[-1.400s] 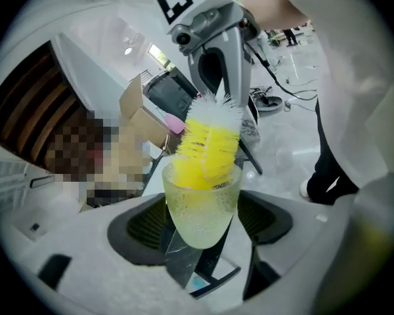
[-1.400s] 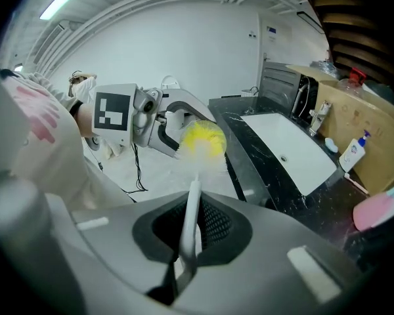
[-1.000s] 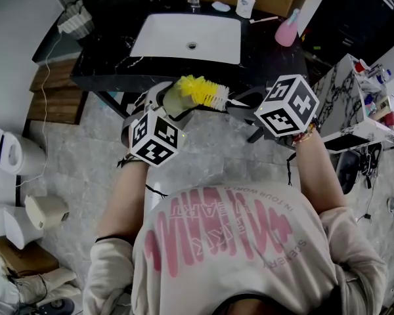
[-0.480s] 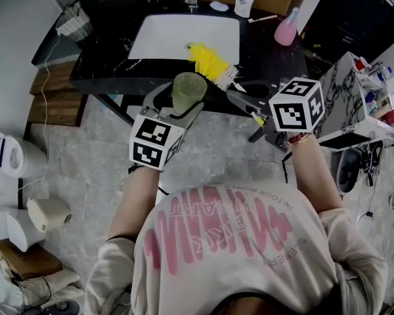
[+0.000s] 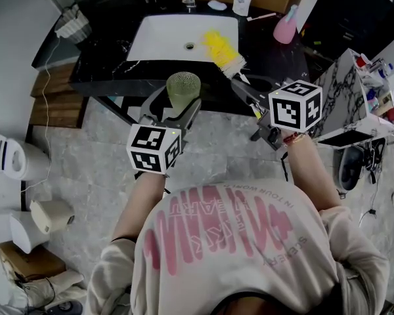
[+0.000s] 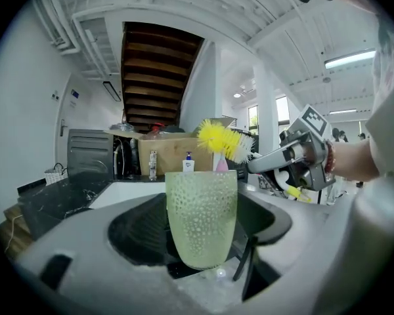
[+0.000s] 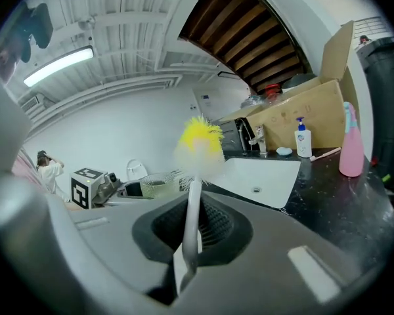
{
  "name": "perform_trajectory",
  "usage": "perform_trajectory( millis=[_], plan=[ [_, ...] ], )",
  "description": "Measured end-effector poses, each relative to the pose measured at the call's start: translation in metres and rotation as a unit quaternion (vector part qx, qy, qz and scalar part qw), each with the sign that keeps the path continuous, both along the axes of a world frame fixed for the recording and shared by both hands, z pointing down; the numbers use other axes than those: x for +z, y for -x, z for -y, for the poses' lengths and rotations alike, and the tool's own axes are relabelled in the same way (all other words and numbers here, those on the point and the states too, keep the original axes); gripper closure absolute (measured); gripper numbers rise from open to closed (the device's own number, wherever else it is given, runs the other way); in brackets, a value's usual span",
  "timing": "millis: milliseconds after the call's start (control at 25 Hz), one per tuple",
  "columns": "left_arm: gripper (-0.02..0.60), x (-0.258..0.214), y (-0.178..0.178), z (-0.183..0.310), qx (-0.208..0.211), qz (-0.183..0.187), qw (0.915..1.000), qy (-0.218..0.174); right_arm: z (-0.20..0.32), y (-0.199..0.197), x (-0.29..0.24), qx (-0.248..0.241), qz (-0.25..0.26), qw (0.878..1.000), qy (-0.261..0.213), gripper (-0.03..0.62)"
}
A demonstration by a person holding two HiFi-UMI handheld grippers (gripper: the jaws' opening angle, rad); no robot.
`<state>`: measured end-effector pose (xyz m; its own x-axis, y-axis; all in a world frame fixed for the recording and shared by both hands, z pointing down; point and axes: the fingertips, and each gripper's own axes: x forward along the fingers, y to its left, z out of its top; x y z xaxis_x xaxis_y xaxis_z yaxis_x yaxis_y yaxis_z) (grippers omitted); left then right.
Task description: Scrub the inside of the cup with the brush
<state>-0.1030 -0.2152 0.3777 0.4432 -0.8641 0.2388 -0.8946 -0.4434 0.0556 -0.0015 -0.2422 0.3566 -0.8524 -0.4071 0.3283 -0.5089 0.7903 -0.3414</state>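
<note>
Since one second ago the brush (image 5: 224, 50) is clear of the cup (image 5: 183, 89) mouth and sits over the sink (image 5: 164, 41), its handle clamped in the right gripper (image 5: 248, 89). The left gripper (image 5: 176, 110) clamps the upright cup just in front of the sink. Risk: off-centre re-entry strikes the rim and dislodges the cup

1. Beyond your left gripper (image 5: 178, 107) you have a black marble counter (image 5: 98, 67) with a white sink (image 5: 157, 41).
2. Beneath that gripper lies grey stone floor (image 5: 72, 163).
3. Above it are a white ceiling (image 6: 184, 5) and a dark wooden stair underside (image 6: 157, 71).
</note>
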Motion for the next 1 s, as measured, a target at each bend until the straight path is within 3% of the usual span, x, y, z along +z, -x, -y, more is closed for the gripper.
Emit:
perform_trajectory(
  millis=[200, 520, 1000],
  plan=[
    [0.247, 0.001, 0.001, 0.002, -0.013, -0.002, 0.9999, -0.003, 0.009, -0.008, 0.004, 0.04, -0.005, 0.999, -0.016, 0.582],
    [0.247, -0.001, -0.002, 0.001, -0.02, -0.011, 0.9997, -0.009, 0.019, -0.023, -0.004, 0.111, 0.029, 0.993, -0.036, 0.582],
    [0.247, 0.001, 0.0, -0.003, -0.027, -0.024, 0.9992, -0.018, 0.018, -0.031, -0.003, 0.154, 0.041, 0.984, -0.075, 0.58]
  ],
)
